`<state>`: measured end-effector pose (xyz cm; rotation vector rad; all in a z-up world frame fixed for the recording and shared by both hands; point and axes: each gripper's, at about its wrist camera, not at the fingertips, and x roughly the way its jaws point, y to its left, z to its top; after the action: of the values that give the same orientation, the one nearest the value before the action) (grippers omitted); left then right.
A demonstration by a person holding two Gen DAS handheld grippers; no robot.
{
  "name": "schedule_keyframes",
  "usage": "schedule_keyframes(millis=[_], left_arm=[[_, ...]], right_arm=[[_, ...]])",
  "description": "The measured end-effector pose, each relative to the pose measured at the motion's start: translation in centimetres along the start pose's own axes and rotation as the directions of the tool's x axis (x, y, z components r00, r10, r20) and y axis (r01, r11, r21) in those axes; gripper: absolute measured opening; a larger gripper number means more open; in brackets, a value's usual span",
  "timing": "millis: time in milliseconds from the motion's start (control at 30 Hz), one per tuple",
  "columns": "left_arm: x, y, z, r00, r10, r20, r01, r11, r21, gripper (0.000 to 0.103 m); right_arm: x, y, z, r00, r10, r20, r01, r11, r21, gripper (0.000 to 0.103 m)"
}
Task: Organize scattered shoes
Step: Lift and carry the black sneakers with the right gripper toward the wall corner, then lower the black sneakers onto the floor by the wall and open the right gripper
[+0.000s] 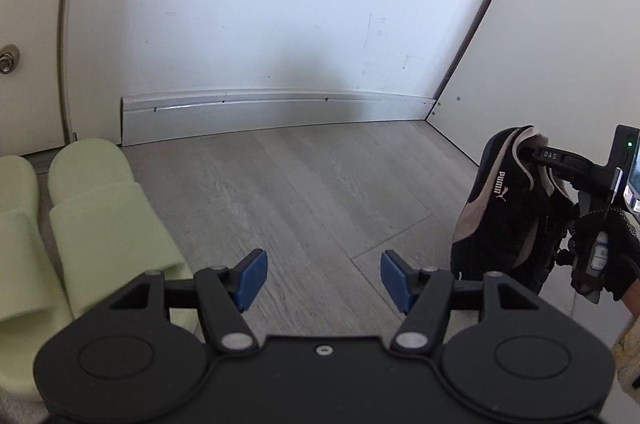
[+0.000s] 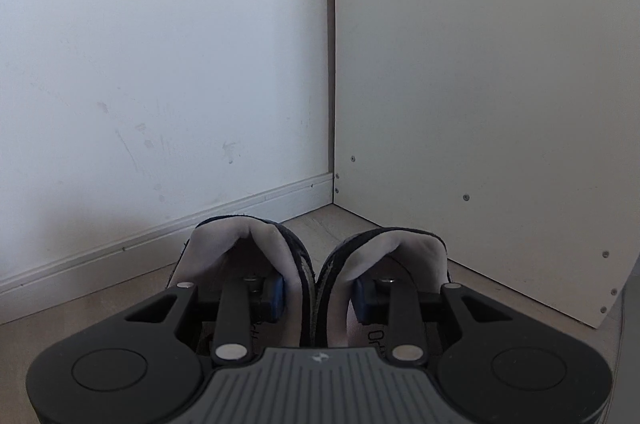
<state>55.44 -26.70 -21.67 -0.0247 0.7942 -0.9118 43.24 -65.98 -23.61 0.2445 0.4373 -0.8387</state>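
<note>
A pair of black sneakers with pale grey lining hangs from my right gripper. One finger sits inside the left sneaker and the other inside the right sneaker, shut on their touching inner walls. In the left wrist view the near black sneaker hangs toe-down at the right, above the floor, with a gloved hand behind it. My left gripper is open over bare floor, holding nothing. Two light green slippers lie side by side to its left, toes toward me.
Grey wood-look floor runs to a white wall with a baseboard. A white cabinet panel forms the corner on the right. A cream door stands at the far left.
</note>
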Motion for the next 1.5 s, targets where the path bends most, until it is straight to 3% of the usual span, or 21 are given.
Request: schedule_keyframes(millis=[200, 567, 900, 1067, 1233, 1333, 1500], left_arm=[[4.6, -0.2, 0.9, 1.0, 0.013, 0.012, -0.013, 1.0, -0.023, 0.064], [14.1, -1.8, 5.4, 0.996, 0.091, -0.006, -0.091, 0.995, -0.044, 0.063], [19.2, -3.4, 8.2, 0.993, 0.12, -0.002, -0.12, 0.992, -0.035, 0.063], [20.2, -3.2, 7.7, 0.991, 0.134, -0.025, -0.134, 0.99, -0.035, 0.063], [20.2, -3.0, 7.4, 0.989, 0.141, -0.037, -0.143, 0.989, -0.045, 0.063], [19.3, -2.9, 7.3, 0.99, 0.138, -0.031, -0.139, 0.989, -0.052, 0.063], [17.5, -2.6, 7.4, 0.992, 0.122, -0.013, -0.123, 0.991, -0.048, 0.063]], right_arm=[[6.6, -1.6, 0.1, 0.992, 0.047, -0.115, -0.049, 0.999, -0.02, 0.034], [12.1, 1.3, -0.3, 0.963, 0.128, -0.236, -0.175, 0.966, -0.189, 0.033], [16.4, 4.5, -0.3, 0.902, 0.283, -0.326, -0.367, 0.902, -0.23, 0.033], [17.5, 4.8, 0.2, 0.887, 0.312, -0.341, -0.405, 0.88, -0.247, 0.033], [18.6, 5.0, 0.7, 0.891, 0.304, -0.337, -0.398, 0.881, -0.258, 0.034], [18.9, 5.3, 0.9, 0.9, 0.27, -0.343, -0.368, 0.892, -0.264, 0.043], [16.2, 5.5, 0.7, 0.944, 0.202, -0.261, -0.28, 0.91, -0.306, 0.051]])
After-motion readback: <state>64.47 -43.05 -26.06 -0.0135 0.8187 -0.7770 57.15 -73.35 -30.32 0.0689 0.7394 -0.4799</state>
